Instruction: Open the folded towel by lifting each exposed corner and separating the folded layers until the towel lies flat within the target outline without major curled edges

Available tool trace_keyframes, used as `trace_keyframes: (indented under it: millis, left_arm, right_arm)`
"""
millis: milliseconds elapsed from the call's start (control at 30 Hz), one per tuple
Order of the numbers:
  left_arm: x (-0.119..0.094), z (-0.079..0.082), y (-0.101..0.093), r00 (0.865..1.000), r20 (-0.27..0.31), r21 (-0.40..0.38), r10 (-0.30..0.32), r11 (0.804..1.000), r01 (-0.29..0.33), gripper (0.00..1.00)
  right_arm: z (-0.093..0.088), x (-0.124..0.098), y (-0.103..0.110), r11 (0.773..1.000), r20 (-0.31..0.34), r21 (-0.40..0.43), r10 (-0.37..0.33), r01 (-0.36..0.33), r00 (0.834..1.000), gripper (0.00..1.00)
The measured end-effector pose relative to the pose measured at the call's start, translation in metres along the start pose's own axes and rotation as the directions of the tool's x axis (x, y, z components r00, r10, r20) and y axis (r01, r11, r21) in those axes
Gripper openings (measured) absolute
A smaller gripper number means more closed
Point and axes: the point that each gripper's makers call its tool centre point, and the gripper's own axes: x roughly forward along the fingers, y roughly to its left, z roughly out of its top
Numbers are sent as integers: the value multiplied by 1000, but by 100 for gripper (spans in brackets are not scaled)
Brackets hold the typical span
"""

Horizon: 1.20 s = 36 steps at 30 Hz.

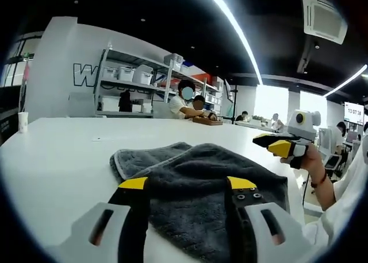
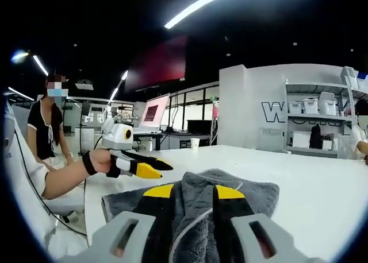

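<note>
A dark grey towel lies folded and a little rumpled on the white table, with one layer's corner sticking out at its left. My left gripper hangs low over the towel's near part, jaws wide open and nothing between them. A hand holds my right gripper in the air just past the towel's right edge. In the right gripper view the towel spreads under and between the open jaws of the right gripper, and the left gripper reaches in from the left above the towel's edge.
A white paper cup stands at the table's far left end, and appears again as the cup. Shelves with white bins line the back wall. People sit at a farther table. A person stands beside the table.
</note>
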Motion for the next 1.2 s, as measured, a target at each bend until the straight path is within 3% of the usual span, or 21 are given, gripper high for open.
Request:
trace_keyframes:
  millis: [100, 200, 367, 433, 700, 1200]
  left_arm:
    - [-3, 7, 8, 999, 25, -14, 22, 1000, -21, 49]
    - [-1, 5, 13, 999, 13, -11, 35, 999, -35, 48]
    - [1, 5, 8, 1000, 14, -11, 14, 1000, -14, 50]
    - [4, 4, 12, 999, 10, 18, 30, 999, -31, 50]
    - [10, -1, 15, 999, -10, 8, 30, 1000, -30, 50]
    - [16, 6, 28, 1000, -1, -21, 25, 999, -26, 49]
  right_arm:
    - [3, 1, 1, 1000, 14, 15, 5, -6, 1000, 20]
    - [3, 4, 2, 1000, 7, 17, 12, -12, 1000, 20]
    - [4, 6, 2, 1000, 14, 24, 10, -10, 1000, 19]
    - [2, 7, 0, 1000, -1, 19, 4, -4, 1000, 19]
    - [-8, 7, -11, 999, -32, 19, -29, 29, 999, 18]
    - [-14, 13, -9, 1000, -54, 8, -28, 28, 998, 20]
